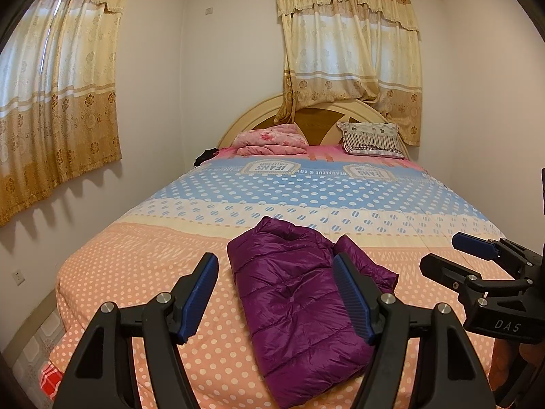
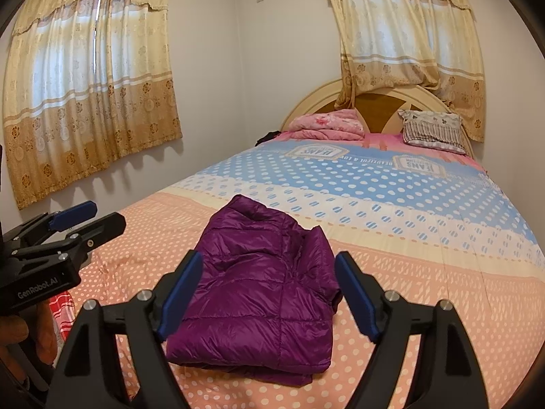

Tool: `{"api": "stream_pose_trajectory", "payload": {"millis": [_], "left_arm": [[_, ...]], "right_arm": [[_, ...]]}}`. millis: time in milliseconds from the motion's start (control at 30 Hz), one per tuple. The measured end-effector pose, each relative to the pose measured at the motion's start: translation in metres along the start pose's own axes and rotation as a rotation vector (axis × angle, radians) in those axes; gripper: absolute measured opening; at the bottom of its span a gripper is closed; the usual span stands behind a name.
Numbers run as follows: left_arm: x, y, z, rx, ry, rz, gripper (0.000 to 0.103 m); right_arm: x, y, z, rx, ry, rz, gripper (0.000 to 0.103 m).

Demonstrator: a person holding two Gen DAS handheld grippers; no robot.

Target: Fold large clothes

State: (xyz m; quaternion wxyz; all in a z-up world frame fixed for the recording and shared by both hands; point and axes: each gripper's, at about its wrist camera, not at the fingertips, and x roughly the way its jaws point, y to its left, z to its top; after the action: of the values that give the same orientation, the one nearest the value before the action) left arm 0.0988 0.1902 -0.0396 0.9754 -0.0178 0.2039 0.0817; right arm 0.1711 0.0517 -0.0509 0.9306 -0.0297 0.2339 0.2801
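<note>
Purple quilted puffer jacket point(image 1: 293, 303) point(image 2: 259, 293), folded into compact rectangle, lying flat, near foot end of bed point(image 1: 136, 272) point(image 2: 425, 272)

The left claw point(image 1: 276, 293) is held with its two blue-padded fingers point(image 1: 201, 293) spread wide apart, nothing pressed between the pads. It is pointed forward and tilted somewhat downward. The right claw point(image 2: 269, 293) is held the same way, its blue pads point(image 2: 356, 294) parted widely and nothing gripped. Both claws are kept side by side, near each other but apart, and aimed in roughly the same direction. In the right wrist view, part of a hand point(image 2: 15, 341) is glimpsed at the lower left edge beneath the left claw's black body.
</note>
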Motion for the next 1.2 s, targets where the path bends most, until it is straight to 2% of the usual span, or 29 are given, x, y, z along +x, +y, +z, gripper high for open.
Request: {"api": "stream_pose_trajectory", "payload": {"millis": [1200], "left_arm": [[0.004,-0.001,-0.001,0.001,0.015,-0.006,0.071]], "right_arm": [[0.001,0.001,-0.012,0.006,0.012,0.014,0.082]]}}
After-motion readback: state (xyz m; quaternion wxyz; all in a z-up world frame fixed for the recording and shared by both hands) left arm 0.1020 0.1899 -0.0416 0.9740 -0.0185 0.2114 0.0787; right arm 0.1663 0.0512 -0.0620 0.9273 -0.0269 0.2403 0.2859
